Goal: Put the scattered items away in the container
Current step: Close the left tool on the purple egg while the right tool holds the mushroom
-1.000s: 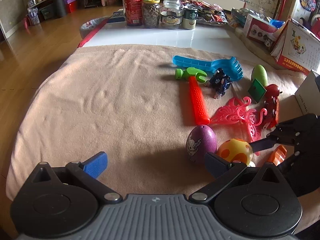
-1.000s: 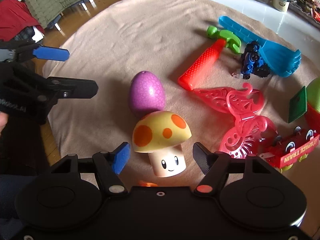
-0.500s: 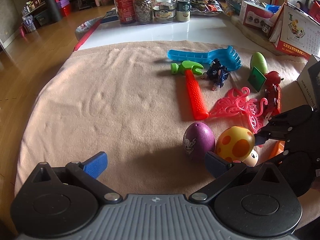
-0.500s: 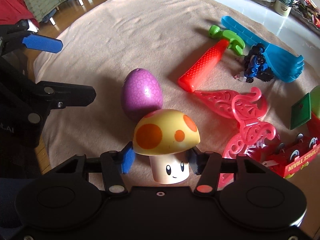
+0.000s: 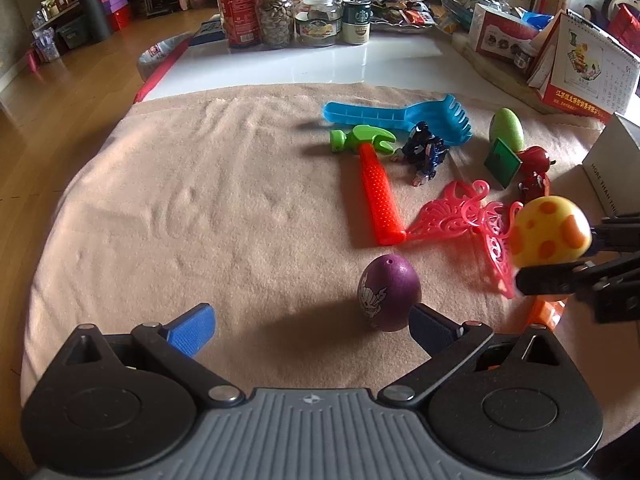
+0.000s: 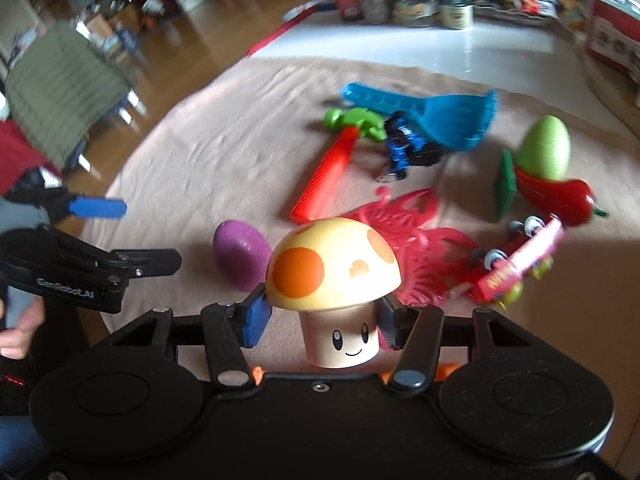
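My right gripper (image 6: 320, 320) is shut on a mushroom toy (image 6: 332, 264) with a yellow, orange-spotted cap, its pads pressing the stem from both sides. In the left wrist view the mushroom toy (image 5: 550, 232) hangs above the cloth at the right. A purple egg (image 5: 388, 298) stands on the beige cloth, just inside the right finger of my left gripper (image 5: 312, 328), which is open and holds nothing. Further back lie a toy hammer (image 5: 378, 192), a blue rake (image 5: 400, 114), a blue robot (image 5: 424, 152), a pink butterfly mask (image 5: 460, 216) and a green egg (image 5: 506, 128).
A red train (image 6: 516, 264) and a red pepper (image 6: 560, 196) lie at the right of the cloth. A white box (image 5: 612, 168) stands at the right edge. Jars (image 5: 280, 16) line the table's far side. The cloth's left half holds nothing.
My right gripper closed on the mushroom's stem, lifted it off the cloth and rolled; in the left wrist view the toy moved up and right. The left gripper hardly moved.
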